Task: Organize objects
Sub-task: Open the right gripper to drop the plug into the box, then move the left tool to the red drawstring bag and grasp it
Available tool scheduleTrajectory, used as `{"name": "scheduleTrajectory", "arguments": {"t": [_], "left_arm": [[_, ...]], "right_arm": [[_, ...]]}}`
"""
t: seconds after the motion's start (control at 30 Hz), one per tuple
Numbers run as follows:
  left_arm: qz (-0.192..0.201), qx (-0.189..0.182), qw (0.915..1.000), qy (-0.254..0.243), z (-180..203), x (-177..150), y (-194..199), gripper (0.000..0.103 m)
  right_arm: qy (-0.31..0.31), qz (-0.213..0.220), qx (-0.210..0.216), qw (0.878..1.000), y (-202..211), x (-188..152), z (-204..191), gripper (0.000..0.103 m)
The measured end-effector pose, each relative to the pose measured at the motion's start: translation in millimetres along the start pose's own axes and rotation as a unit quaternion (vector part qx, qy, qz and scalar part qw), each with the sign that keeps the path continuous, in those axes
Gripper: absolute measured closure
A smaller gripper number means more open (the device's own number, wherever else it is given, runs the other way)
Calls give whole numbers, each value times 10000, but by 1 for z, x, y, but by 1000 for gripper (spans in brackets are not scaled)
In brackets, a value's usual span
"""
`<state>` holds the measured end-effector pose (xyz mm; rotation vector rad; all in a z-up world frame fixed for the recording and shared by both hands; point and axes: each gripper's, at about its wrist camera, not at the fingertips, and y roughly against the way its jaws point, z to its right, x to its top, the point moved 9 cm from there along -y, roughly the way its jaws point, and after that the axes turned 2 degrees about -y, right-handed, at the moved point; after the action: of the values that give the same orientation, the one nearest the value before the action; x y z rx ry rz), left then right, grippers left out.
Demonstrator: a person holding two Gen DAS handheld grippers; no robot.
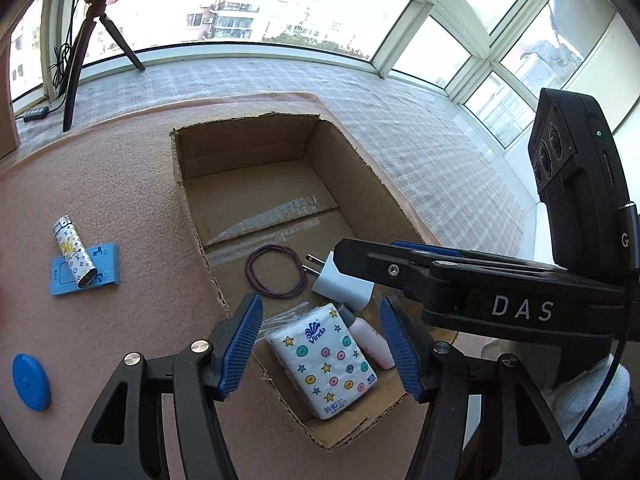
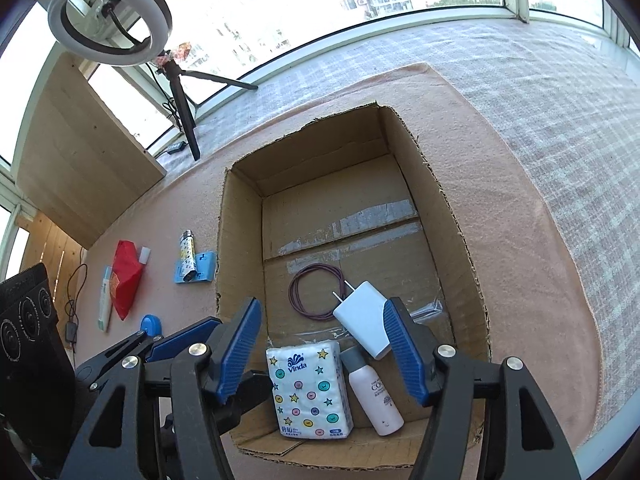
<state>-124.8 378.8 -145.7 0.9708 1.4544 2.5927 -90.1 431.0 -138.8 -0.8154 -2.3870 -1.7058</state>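
Four items are already stowed in the cardboard box (image 2: 460,216): a tissue pack (image 2: 310,390), a small white bottle (image 2: 374,394), a white plug adapter (image 2: 366,322) and a coil of purple cable (image 2: 314,292). All four are grouped at the 6 o'clock end of the box floor; the 12 o'clock end is bare cardboard and tape.

Several items are left outside, on the pink counter (image 2: 520,240) at the 9 o'clock side of the box. A patterned lighter (image 1: 74,252) is seen lying across a blue plate (image 1: 106,276). A blue disc (image 1: 31,382) lies toward 7 o'clock. In the right wrist view a red pouch (image 2: 126,280) and a slim tube (image 2: 105,300) are observed further out at 9 o'clock, with a small white piece just beside the pouch.

The left gripper (image 1: 320,344) is held over the near end of the box with its jaws released; nothing is gripped between the blue pads. The right gripper (image 2: 322,348) is likewise held over the box, jaws spread and empty.

The task is judged roughly half complete. The counter items at 9 o'clock remain to be collected. The lighter and plate are nearest the box and are the likely next pick.
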Motion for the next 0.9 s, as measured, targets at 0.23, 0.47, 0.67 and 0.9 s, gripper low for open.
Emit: {"name": "scheduleTrajectory", "arguments": {"t": [0.23, 0.47, 0.67, 0.9], "left_arm": [[297, 393, 9980, 409, -57, -8, 50, 38], [503, 878, 9904, 939, -137, -14, 101, 38], [672, 1260, 9812, 1295, -208, -11, 146, 38], [703, 1648, 9701, 1636, -292, -1, 176, 38]], "right_arm": [[582, 228, -157, 9979, 10, -5, -44, 43], [1143, 482, -30, 9923, 14, -16, -101, 43], [1209, 579, 350, 9904, 15, -23, -140, 43], [1323, 423, 302, 9898, 5, -39, -162, 43]]}}
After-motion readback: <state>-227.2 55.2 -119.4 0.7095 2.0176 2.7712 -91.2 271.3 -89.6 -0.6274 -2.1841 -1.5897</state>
